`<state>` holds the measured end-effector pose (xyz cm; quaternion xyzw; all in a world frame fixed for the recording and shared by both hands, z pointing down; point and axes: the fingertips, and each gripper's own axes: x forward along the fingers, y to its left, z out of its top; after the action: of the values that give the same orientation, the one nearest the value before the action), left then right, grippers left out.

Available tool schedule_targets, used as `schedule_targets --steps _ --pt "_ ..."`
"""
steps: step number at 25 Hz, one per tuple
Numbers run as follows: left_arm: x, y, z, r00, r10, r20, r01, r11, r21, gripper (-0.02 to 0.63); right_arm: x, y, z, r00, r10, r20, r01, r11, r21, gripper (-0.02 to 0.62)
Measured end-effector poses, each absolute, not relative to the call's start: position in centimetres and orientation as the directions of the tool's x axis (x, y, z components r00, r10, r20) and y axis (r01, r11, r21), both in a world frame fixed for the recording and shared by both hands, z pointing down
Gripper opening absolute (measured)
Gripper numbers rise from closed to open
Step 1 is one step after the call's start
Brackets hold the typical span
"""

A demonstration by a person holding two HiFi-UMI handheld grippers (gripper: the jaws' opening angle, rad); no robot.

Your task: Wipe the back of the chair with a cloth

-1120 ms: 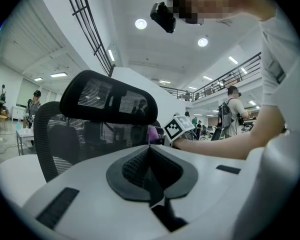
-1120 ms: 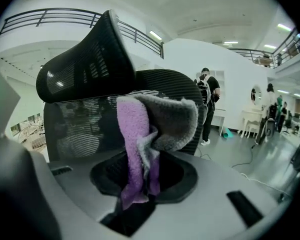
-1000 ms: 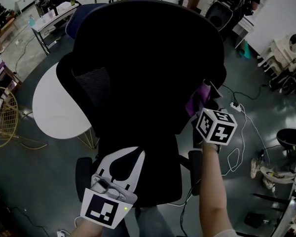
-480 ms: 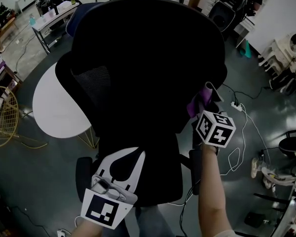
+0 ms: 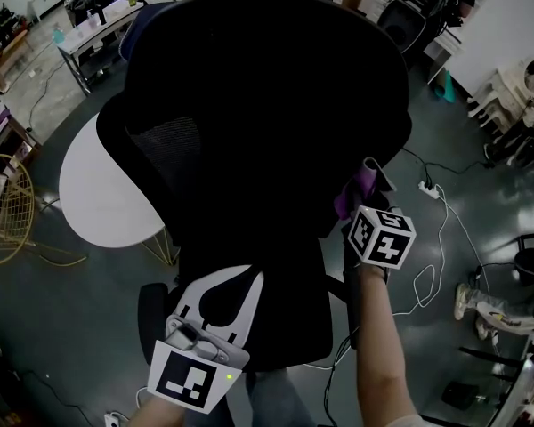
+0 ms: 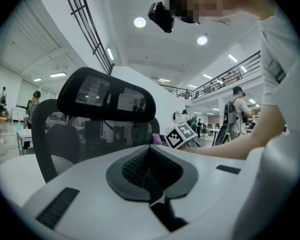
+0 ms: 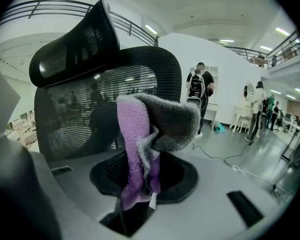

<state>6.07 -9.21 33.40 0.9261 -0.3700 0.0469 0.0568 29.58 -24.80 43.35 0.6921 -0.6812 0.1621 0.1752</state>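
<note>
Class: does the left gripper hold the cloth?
No: the left gripper is shut empty; the right gripper grips the fluffy purple-grey cloth.

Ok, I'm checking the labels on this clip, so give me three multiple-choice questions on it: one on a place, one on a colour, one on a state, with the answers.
1. Where is the cloth?
A. draped over the headrest
B. by the right edge of the chair back
C. lying on the seat

2. What colour is the cloth?
A. purple and grey
B. yellow
C. green

3. How is the left gripper?
A. wide open
B. shut on the cloth
C. shut, with nothing in it

Answers:
1 B: the head view shows it at the right side of the back, held by the right gripper.
2 A: the right gripper view shows a purple face and a grey one.
3 C: in the left gripper view its jaws meet with nothing between them.
</note>
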Motion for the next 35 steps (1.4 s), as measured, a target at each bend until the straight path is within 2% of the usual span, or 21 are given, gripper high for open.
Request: schedule_targets --steps 13,35 --pt "4.0 -9.0 33.8 0.688 -0.714 0.131 -0.725 -0.685 0.075 0.012 24.3 -25.2 44.0 -0.028 -0.871 0.491 -0.994 0.074 0.074 0.124" --pt "-4.2 -9.0 33.7 0.600 -0.790 0.124 -0.800 -0.593 0.092 0.012 7.0 -26.1 44.9 -0.249 -0.835 0.491 -0.960 0.280 -0.010 0.124"
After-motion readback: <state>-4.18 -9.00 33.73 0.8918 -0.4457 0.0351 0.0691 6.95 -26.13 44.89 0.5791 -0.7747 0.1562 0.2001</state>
